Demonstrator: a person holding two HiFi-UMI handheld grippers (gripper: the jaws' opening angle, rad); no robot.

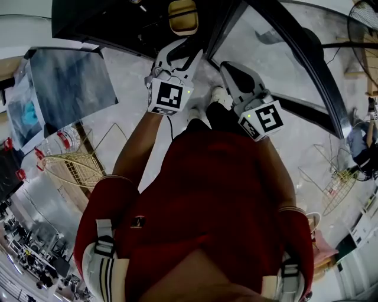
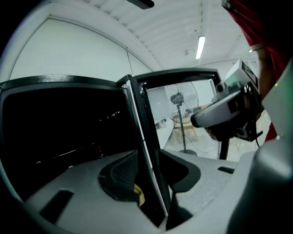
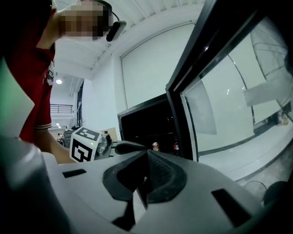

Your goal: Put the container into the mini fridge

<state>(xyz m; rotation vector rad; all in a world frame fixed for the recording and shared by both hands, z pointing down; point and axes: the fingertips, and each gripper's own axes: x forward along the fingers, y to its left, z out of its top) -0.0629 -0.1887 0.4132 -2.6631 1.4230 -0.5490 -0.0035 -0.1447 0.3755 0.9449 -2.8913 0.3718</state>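
The black mini fridge (image 1: 118, 17) stands open at the top of the head view, its glass door (image 1: 277, 65) swung out to the right. A tan container (image 1: 182, 16) sits inside it, just beyond my left gripper (image 1: 180, 50), whose jaws are spread and hold nothing. In the left gripper view the left gripper (image 2: 149, 171) looks at the dark interior (image 2: 64, 123); the door's edge (image 2: 143, 132) shows in the gap between the pads, and a yellow sliver (image 2: 138, 194) shows low by the left pad. My right gripper (image 1: 230, 68) hangs shut beside the door, its pads together (image 3: 146, 176).
Two cans (image 3: 155, 146) stand in the fridge in the right gripper view. Wire racks (image 1: 77, 168) lie on the floor at the left, a wire basket (image 1: 333, 183) at the right. A fan (image 2: 177, 98) stands behind the glass door. The person's legs and shoes (image 1: 218, 97) are below the grippers.
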